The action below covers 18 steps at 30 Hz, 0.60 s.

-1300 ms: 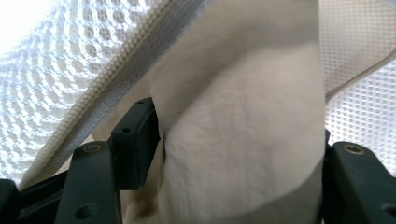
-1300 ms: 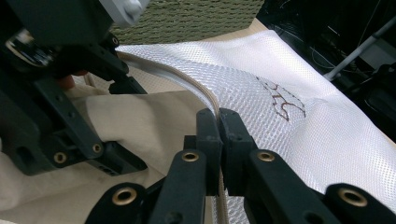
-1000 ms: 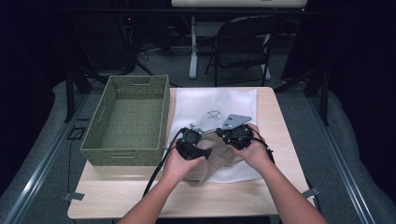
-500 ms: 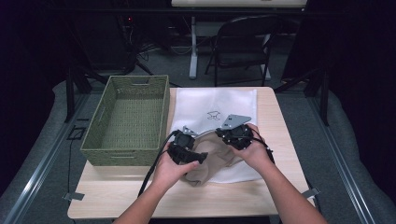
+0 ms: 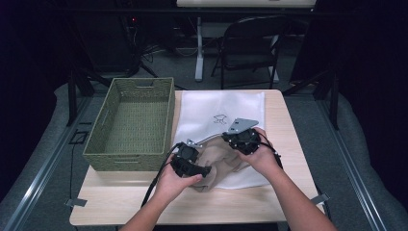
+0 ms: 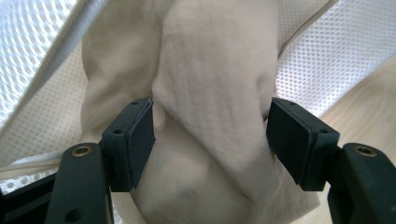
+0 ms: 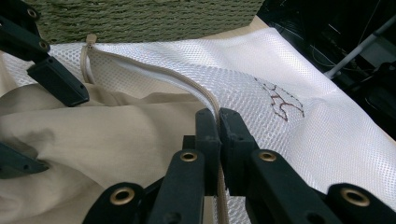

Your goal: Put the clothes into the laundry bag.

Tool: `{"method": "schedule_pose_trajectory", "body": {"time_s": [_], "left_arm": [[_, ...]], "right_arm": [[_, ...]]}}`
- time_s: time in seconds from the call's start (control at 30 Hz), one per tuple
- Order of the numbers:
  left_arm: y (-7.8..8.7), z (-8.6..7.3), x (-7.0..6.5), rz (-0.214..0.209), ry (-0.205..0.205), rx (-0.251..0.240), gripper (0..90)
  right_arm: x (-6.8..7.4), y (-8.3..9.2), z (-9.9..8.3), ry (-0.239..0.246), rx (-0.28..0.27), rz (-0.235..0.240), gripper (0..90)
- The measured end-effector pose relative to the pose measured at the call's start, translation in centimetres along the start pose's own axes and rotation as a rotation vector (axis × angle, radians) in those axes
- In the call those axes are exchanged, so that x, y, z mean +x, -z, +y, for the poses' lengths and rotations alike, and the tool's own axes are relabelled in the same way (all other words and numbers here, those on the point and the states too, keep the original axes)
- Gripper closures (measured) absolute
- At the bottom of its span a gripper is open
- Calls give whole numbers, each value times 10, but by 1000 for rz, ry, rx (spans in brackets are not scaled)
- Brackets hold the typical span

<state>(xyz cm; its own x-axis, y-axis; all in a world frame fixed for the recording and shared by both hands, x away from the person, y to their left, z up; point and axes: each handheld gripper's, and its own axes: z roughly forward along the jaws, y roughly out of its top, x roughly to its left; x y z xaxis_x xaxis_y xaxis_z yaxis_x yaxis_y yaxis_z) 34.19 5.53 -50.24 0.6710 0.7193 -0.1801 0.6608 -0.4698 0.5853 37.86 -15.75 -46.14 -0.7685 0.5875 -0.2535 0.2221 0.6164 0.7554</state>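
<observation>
A white mesh laundry bag [image 5: 221,108] with a small embroidered mark lies flat on the table. A beige cloth [image 5: 223,161] bunches at its near, open edge. My right gripper [image 7: 218,116] is shut on the bag's zippered edge [image 7: 187,86], holding it raised over the cloth [image 7: 116,140]. In the high view the right gripper [image 5: 227,140] sits over the bag's near edge. My left gripper [image 6: 210,135] stands open, wide, with a thick fold of the cloth [image 6: 210,70] bulging between its pads. It lies at the cloth's left end [image 5: 206,169]. One of its fingers [image 7: 56,79] shows over the cloth.
A green woven basket [image 5: 134,120] stands on the table's left half, touching the bag's left side. The wooden table [image 5: 284,125] has bare strips at the right and along the near edge. A black chair [image 5: 250,43] stands behind the table.
My left gripper has drawn back toward the near left, away from the bag's opening. The right gripper has stayed put on the zipper edge.
</observation>
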Motion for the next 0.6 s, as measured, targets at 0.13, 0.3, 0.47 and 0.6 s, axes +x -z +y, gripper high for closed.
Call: {"method": "schedule_pose_trajectory", "body": {"time_s": [0.13, 0.3, 0.47, 0.6], "left_arm": [[-7, -4, 1, 0, 10, 19, 365], [-14, -7, 1, 8, 16, 27, 457], [-17, -9, 1, 13, 21, 23, 563], [-16, -8, 2, 2, 21, 16, 649]], "right_arm": [[0, 0, 0, -1, -4, 0, 867], [1, 0, 0, 3, 1, 1, 867], [2, 0, 0, 8, 4, -2, 867], [3, -1, 0, 11, 3, -1, 868]]}}
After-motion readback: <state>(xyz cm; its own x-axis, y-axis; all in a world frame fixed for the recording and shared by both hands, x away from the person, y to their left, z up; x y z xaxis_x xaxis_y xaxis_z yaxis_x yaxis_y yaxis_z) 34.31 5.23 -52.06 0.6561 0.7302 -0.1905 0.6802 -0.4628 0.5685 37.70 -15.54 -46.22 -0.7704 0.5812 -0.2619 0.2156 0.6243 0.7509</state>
